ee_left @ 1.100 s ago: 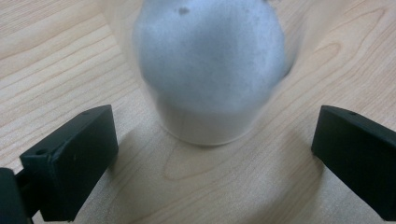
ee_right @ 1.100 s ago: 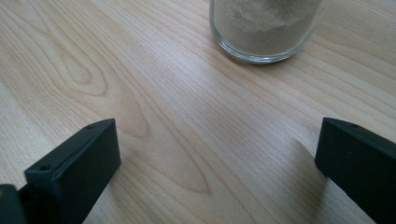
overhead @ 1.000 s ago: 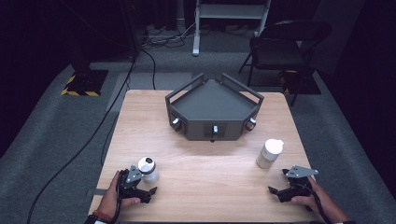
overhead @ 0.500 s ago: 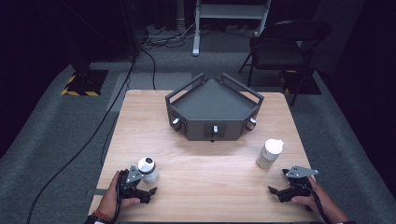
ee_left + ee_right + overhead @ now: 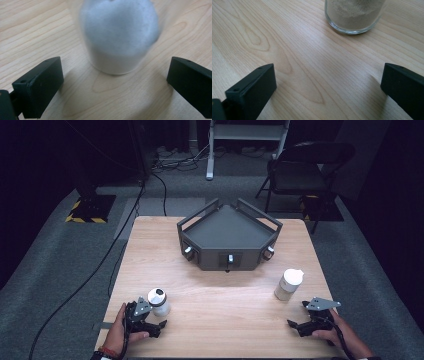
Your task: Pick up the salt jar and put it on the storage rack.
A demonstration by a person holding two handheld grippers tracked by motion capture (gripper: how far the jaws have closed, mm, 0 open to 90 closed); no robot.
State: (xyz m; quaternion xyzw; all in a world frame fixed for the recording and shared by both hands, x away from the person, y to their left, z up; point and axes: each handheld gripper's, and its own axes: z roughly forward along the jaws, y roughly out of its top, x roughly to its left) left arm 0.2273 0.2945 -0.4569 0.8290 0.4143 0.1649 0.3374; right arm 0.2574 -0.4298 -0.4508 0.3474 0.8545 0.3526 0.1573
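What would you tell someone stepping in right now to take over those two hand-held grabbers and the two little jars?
Left gripper: jaws open, empty, aimed at the frosted white jar standing upright just ahead of them, not touching.
Right gripper: jaws open, empty; the glass jar of sandy powder stands further ahead of it, apart.
Both jars stand on the wooden table, near its front corners. The dark grey tray at the back holds nothing.
Done: nothing gripped so far.
Left: probably close on each jar; the left is nearer to a grasp.

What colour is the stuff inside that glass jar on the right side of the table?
Pale sandy beige, like fine powder, inside the glass jar. The right gripper view shows it best.
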